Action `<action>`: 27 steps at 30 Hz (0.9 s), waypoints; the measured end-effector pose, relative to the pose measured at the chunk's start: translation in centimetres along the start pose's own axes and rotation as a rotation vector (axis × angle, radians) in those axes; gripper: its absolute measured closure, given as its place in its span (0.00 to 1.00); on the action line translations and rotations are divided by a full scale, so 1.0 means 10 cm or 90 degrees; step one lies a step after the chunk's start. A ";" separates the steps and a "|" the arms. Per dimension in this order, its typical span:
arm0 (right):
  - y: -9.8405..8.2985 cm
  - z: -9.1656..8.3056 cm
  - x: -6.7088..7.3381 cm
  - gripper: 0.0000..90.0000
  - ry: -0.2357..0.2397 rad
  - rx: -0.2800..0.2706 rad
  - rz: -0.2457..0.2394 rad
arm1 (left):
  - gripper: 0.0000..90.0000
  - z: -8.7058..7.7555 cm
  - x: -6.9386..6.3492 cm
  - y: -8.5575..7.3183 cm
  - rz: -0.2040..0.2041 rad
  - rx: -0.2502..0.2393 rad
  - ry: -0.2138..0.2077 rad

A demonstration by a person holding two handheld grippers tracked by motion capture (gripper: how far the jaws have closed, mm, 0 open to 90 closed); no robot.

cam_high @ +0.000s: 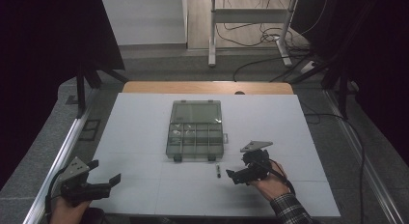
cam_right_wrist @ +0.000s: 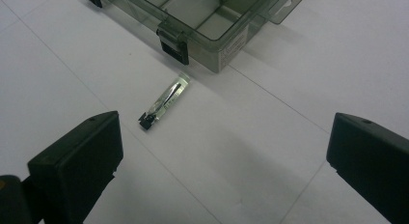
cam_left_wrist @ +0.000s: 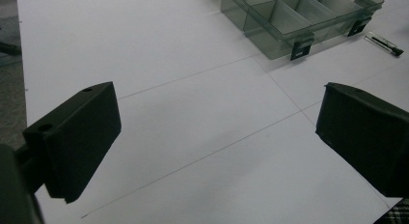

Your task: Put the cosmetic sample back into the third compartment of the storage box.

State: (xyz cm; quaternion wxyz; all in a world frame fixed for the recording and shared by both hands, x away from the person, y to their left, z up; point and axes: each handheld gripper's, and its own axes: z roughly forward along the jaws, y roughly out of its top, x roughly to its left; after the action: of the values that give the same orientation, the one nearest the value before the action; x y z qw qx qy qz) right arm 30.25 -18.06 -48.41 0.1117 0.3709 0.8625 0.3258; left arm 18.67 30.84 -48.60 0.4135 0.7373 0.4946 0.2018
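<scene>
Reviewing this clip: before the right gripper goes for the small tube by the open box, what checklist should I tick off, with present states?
1. Right gripper open: ok, jaws wide apart.
2. Small tube ahead of the jaws: ok, lying flat, not yet between them.
3. Tube free of the compartment box: ok, just apart from its front latch.
4. Box lid open: ok.
5. Left gripper out of the way: ok, open over bare table.
6. Target compartment: cannot tell.
</scene>
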 end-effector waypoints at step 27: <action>0.22 0.39 0.21 0.40 0.019 0.080 -0.033 | 0.03 0.00 0.00 0.00 0.002 -0.002 -0.004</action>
State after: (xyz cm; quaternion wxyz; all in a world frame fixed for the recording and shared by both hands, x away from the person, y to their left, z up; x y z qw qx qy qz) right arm 31.69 -13.60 -49.89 0.0839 0.3496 0.8921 0.2736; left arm 18.69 30.86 -48.60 0.4161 0.7380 0.4917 0.2011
